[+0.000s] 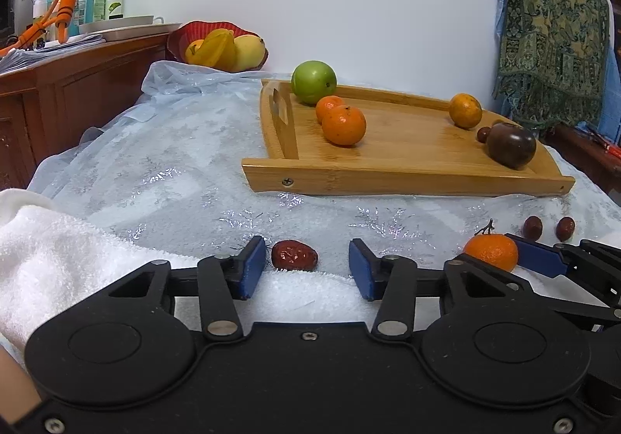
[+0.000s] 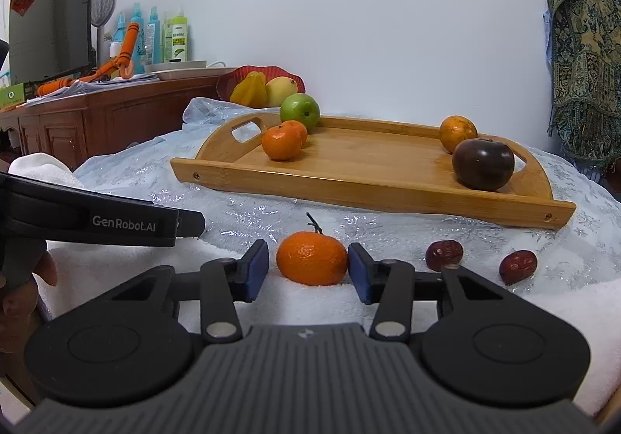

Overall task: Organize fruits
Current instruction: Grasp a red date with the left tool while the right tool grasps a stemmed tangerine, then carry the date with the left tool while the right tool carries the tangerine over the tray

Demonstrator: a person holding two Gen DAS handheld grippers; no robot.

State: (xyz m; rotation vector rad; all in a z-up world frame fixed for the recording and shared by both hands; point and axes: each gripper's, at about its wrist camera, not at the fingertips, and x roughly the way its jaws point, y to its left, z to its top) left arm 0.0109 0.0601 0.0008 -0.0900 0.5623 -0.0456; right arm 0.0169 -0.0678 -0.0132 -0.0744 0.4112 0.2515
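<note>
Low in both frames, my left gripper (image 1: 306, 265) gapes around a date (image 1: 294, 255); my right gripper (image 2: 308, 265) brackets a tangerine (image 2: 311, 258), unclenched. Beyond, bare cloth (image 1: 174, 162) reaches the tray (image 1: 407, 178) edge.

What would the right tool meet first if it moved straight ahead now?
Probably the stemmed mandarin, lying between the open right tool fingers; the wooden tray lies farther behind.

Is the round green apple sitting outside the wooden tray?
No, the round green apple rests inside the wooden tray, at its far corner behind two tangerines.
</note>
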